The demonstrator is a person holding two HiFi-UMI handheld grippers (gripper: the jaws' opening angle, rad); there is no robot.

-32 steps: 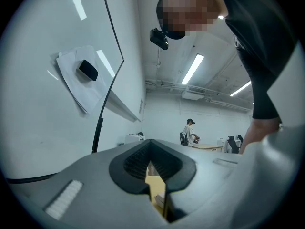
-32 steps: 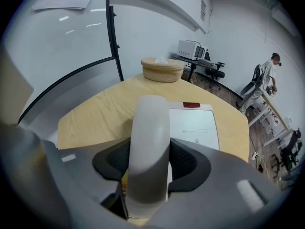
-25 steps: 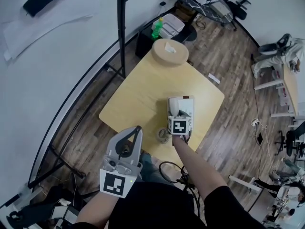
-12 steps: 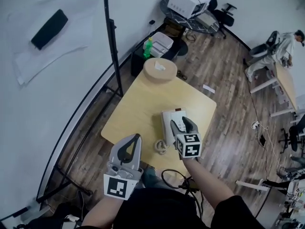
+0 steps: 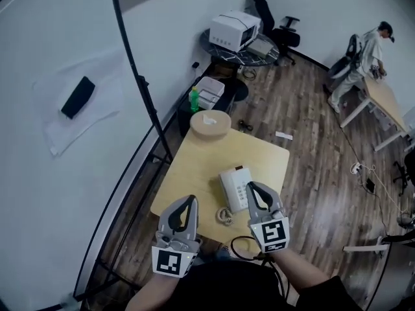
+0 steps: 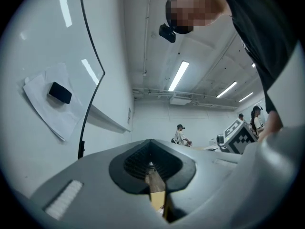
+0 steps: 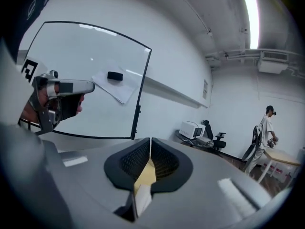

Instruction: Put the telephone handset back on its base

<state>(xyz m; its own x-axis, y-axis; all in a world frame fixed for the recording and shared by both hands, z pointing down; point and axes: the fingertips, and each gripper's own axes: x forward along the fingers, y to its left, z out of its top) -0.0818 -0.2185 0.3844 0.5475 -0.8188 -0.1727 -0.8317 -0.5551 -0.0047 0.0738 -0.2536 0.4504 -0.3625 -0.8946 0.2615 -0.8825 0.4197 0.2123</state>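
The right claw (image 5: 254, 190) is pressed together. Its jaws have just closed, the ribbed pads meet along a thin seam, and nothing is between them. It hangs above the near right part of the tabletop (image 5: 198, 167), apart from the telephone and pointing away from the person, a little downward. The forearm behind it is bare below a black sleeve. The left claw (image 5: 188, 203) is also pressed together and empty. It is raised beside the right one and points ahead at about the same height, over the tabletop's near edge.

The tabletop is pale yellow wood with rounded corners and stands on a dark plank floor (image 5: 311, 173). A round tan container (image 5: 209, 123) sits at its far corner. Beyond it are a green bottle (image 5: 193, 99), a white machine (image 5: 233, 30) on a dark round table, and an office chair (image 5: 285, 34). A black pole (image 5: 139, 89) rises along the white wall, where a dark object (image 5: 78, 96) lies on a sheet of paper. A person (image 5: 371, 47) stands at another table far to the right.

The white handset (image 5: 228, 188) lies on the left side of its base (image 5: 242, 190), near the middle of the tabletop. Its long axis runs from the near edge toward the far edge, parallel to the base's long side. Which end is the earpiece cannot be told. The coiled cord (image 5: 224, 216) is bunched just in front of the base.
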